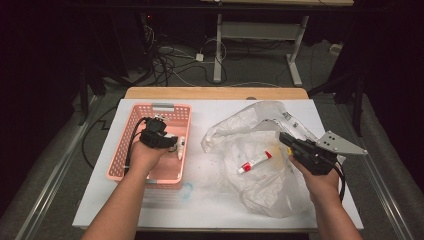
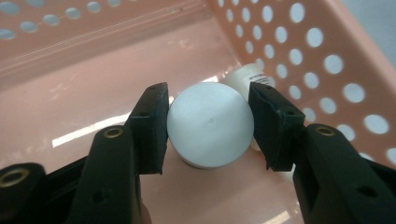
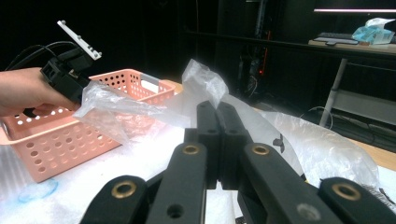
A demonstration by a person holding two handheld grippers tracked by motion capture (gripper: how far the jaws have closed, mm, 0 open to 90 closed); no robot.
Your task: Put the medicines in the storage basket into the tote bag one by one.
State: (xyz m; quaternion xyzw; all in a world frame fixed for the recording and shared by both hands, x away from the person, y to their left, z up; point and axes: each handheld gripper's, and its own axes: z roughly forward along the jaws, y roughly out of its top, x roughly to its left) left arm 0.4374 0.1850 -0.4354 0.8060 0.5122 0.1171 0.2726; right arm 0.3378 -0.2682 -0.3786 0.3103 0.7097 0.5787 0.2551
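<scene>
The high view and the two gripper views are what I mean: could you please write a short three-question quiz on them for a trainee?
1. True or false: the red-and-white tube lies inside the pink basket.
2. What sits between the left gripper fingers? A: a white round object. B: a spoon. C: a sponge.
3. Fill in: the right gripper is shut on the ___.
Key: 1 false, it lies at the plastic bag; 2 A; 3 plastic bag.
</scene>
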